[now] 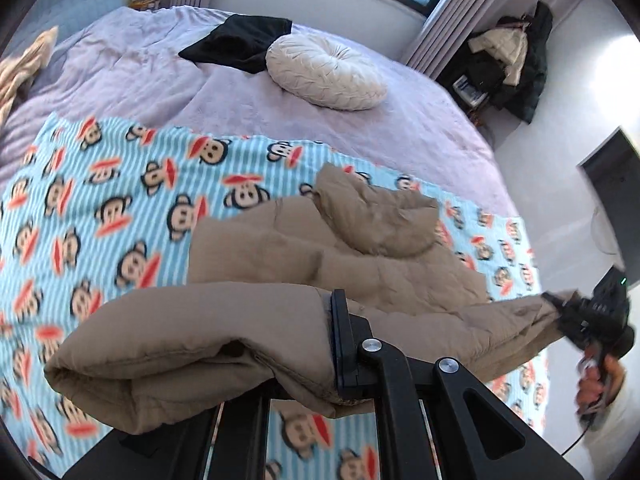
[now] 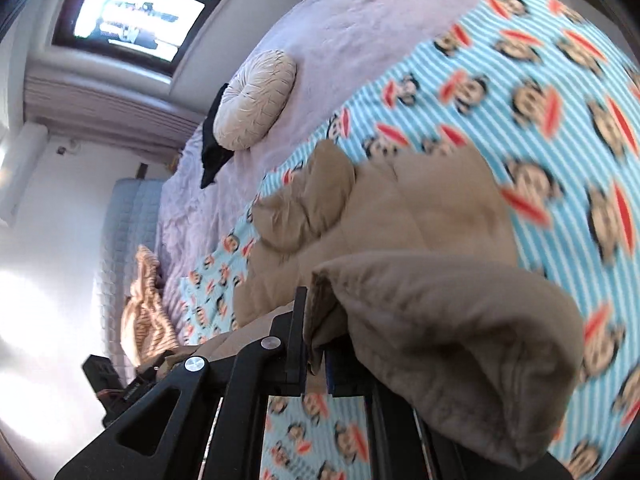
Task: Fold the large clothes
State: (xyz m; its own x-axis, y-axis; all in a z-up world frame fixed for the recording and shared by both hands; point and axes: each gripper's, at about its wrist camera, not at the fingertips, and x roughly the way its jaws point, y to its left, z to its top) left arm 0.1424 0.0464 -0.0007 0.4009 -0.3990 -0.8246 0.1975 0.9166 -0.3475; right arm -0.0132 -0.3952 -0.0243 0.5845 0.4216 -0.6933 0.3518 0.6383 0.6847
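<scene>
Left gripper clamps tan jacket hem above monkey-print blanket.

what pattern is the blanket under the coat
Light blue and white stripes with cartoon monkey faces; the blanket shows best in the left wrist view.

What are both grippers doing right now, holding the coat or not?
Left gripper: shut on the tan puffer coat, gripping a lifted edge.
Right gripper: shut on the same coat's other lifted edge; also seen at far right of the left view.
</scene>
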